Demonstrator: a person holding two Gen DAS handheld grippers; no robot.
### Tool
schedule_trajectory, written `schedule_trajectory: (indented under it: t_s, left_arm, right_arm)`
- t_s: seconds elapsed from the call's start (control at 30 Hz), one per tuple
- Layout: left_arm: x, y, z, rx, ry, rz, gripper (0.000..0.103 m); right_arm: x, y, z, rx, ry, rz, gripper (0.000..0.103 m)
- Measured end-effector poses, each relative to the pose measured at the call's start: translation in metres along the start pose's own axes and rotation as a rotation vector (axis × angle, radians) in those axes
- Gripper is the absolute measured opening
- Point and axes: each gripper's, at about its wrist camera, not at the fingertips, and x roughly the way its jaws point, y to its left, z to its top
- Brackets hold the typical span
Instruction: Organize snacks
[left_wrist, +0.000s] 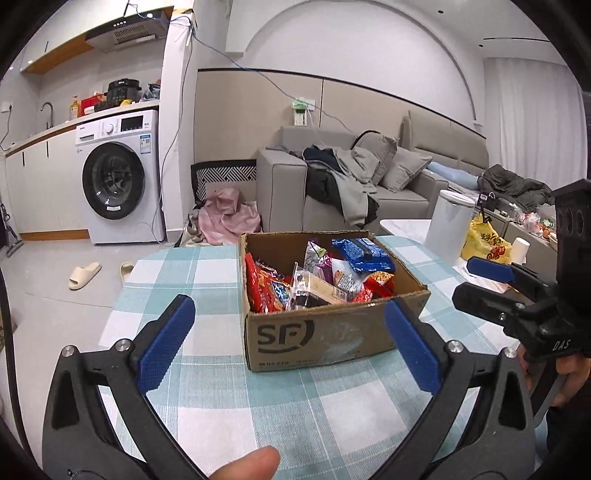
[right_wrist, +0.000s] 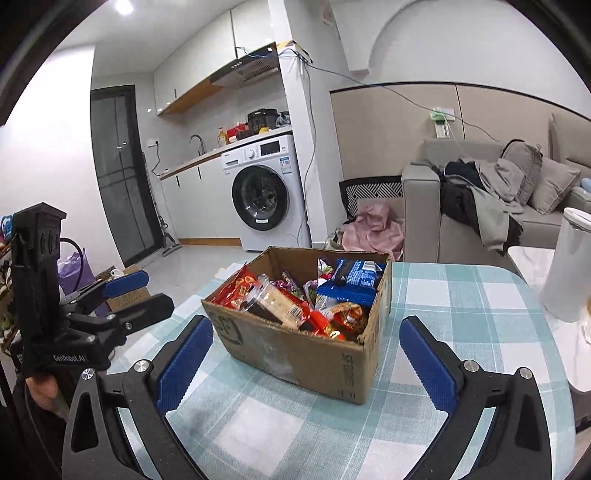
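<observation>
Cardboard, stamped with a courier logo, makes up the open box (left_wrist: 325, 332) that holds the snacks (left_wrist: 317, 275), and it sits on the checked cloth of the table (left_wrist: 207, 280) toward the far edge, a little toward the right-hand side. Both tools hang short of it over the near part of the table, each with its blue pads spread wide and nothing between them. The left tool (left_wrist: 291, 343) looks almost square onto the box's long printed face, so the box lies straight ahead of it, long axis running across its line. The right tool (right_wrist: 306, 365) faces a near corner instead, seeing the box on the slant. Neither seems clearly closer. Packets fill the box loosely: red crisp bags toward the left end, a blue biscuit pack (right_wrist: 354, 280) toward the far right corner.
</observation>
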Motion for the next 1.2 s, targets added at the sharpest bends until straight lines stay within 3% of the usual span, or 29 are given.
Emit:
schedule_trajectory:
  t_s: [0.5,1.2]
  left_arm:
    - [-0.025,-0.003,-0.055,0.006,-0.034,0.022,0.102]
    - [-0.019,-0.002,-0.078,0.02,-0.029,0.036,0.102]
  right_arm:
    - [-0.015,0.003,-0.05,-0.022,-0.033,-0.024,0.103]
    - [-0.025,-0.002,-0.07,-0.033,-0.093,-0.047,0.103]
